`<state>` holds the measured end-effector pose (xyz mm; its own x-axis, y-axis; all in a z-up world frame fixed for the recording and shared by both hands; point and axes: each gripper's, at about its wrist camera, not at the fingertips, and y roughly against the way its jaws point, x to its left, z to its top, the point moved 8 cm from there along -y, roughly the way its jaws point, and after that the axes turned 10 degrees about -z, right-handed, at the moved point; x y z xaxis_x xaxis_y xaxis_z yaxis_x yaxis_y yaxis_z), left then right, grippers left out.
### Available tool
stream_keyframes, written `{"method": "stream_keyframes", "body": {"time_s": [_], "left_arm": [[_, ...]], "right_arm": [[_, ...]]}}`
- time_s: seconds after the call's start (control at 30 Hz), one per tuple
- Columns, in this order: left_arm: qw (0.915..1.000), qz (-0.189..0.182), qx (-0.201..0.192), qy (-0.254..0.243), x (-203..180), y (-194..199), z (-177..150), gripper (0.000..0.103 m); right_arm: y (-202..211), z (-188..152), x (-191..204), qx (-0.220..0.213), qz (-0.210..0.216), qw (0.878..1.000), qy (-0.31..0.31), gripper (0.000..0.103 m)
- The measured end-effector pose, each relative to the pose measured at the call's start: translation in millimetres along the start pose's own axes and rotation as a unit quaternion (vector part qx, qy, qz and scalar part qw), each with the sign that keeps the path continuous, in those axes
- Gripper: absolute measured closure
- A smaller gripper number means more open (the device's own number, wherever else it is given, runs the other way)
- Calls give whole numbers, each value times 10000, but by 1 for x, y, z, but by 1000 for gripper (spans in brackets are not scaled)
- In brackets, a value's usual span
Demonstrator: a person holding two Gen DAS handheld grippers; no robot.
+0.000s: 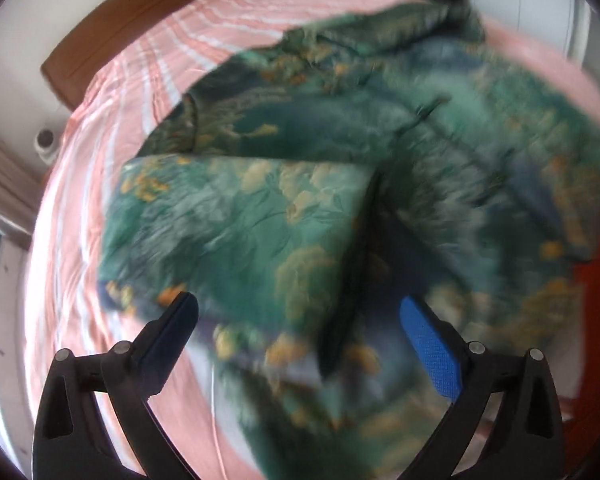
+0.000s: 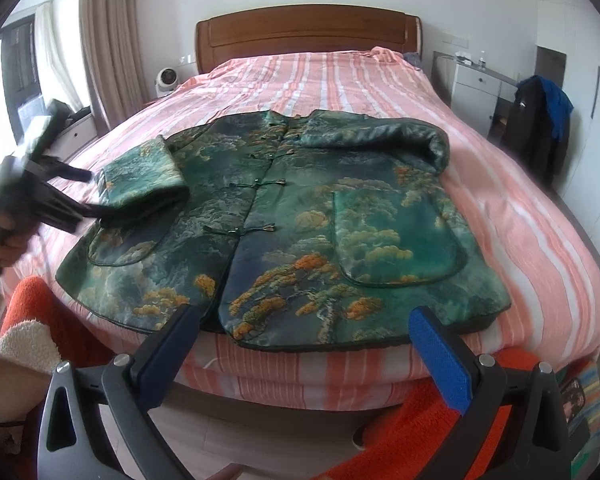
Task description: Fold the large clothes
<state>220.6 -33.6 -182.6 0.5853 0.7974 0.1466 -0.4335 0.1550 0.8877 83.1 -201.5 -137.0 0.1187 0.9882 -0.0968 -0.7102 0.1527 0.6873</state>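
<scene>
**Both sets of fingers spread, jacket mid-fold on bed**

Left gripper (image 1: 300, 332) fingers spread wide, nothing pinched; right pad blue, left one dark. They hang just above the folded-in sleeve (image 1: 236, 224), centre of the left wrist frame. That view is motion-blurred, so contact with the cloth can't be told. Right gripper (image 2: 304, 344) fingers also spread and empty, lower centre of its frame, hovering off the bed's near edge just short of the jacket hem.

Jacket (image 2: 292, 216): green, landscape print, lies front-up and buttoned across the middle of the striped pink bed (image 2: 520, 208), collar toward the headboard (image 2: 308, 28). The sleeve at frame left is already doubled onto the body, likely to square that side. Other sleeve (image 2: 404, 136), upper right of the garment, is curled in loosely, probably wanting a tidy. Left gripper shows at left edge beside the folded sleeve.

Judgement: sleeves stage about done; body fold from hem remains.
</scene>
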Motion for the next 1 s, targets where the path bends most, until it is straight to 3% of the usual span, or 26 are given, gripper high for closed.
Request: {"method": "stream_keyframes", "body": {"time_s": [0.03, 0.1, 0.17, 0.27, 0.33, 0.4, 0.47, 0.53, 0.6, 0.63, 0.67, 0.73, 0.77, 0.8, 0.87, 0.9, 0.97, 1.0], "left_arm": [[9999, 100, 31, 18, 4, -7, -2, 3], [9997, 124, 54, 194, 12, -23, 1, 20], [9987, -108, -12, 503, 19, -22, 1, 81], [9914, -523, -374, 1140, 41, 3, 6, 90], [9834, -449, -732, 1596, 78, 34, 7, 90], [9682, -290, -1075, 2238, 132, 69, -3, 90], [9441, -44, -1338, 3014, 196, 99, -26, 90], [9060, 328, -1475, 3954, 267, 120, -70, 87], [8621, 866, -1364, 4803, 329, 130, -130, 68], [8337, 1260, -1148, 5253, 358, 130, -172, 45], [8089, 1563, -919, 5592, 374, 129, -206, 33], [7732, 1783, -623, 6053, 382, 126, -259, 33], [7685, 1684, -629, 6141, 378, 125, -271, 33], [7702, 1495, -718, 6159, 368, 124, -279, 33], [7948, 1124, -812, 5909, 337, 122, -271, 33], [8193, 787, -831, 5618, 310, 118, -257, 33], [8528, 150, -814, 5157, 262, 108, -227, 24], [8725, -378, -781, 4808, 222, 99, -207, 21]], "right_arm": [[1, -1, -3, 12, -17, 10000, -44, 0], [1, -3, -6, 35, -33, 9999, -94, 0], [2, -4, -6, 40, -36, 9999, -87, 0], [4, -4, -4, -14, -29, 10000, -44, 0], [3, -5, -2, -16, -4, 10000, -25, 0], [1, -6, -1, 12, 32, 10000, -7, 0], [-1, -7, 0, 16, 58, 10000, -5, 0], [-1, -7, 0, 3, 77, 10000, -18, 0], [-3, -6, 1, 2, 103, 9999, -37, 0], [-3, -7, 1, 6, 118, 9999, -43, 0], [-4, -7, 2, 16, 142, 9999, -45, 0], [-5, -8, 4, 34, 161, 9999, -30, 0], [-5, -9, 5, 39, 165, 9999, -19, 0], [-4, -9, 5, 31, 160, 9999, -14, 0], [-3, -8, 3, 5, 148, 9999, -51, 0], [-4, -7, 1, 17, 142, 9999, -80, 0], [-9, -7, 0, 78, 133, 9998, -116, 0], [-12, -7, 0, 134, 134, 9997, -135, 0]]}}
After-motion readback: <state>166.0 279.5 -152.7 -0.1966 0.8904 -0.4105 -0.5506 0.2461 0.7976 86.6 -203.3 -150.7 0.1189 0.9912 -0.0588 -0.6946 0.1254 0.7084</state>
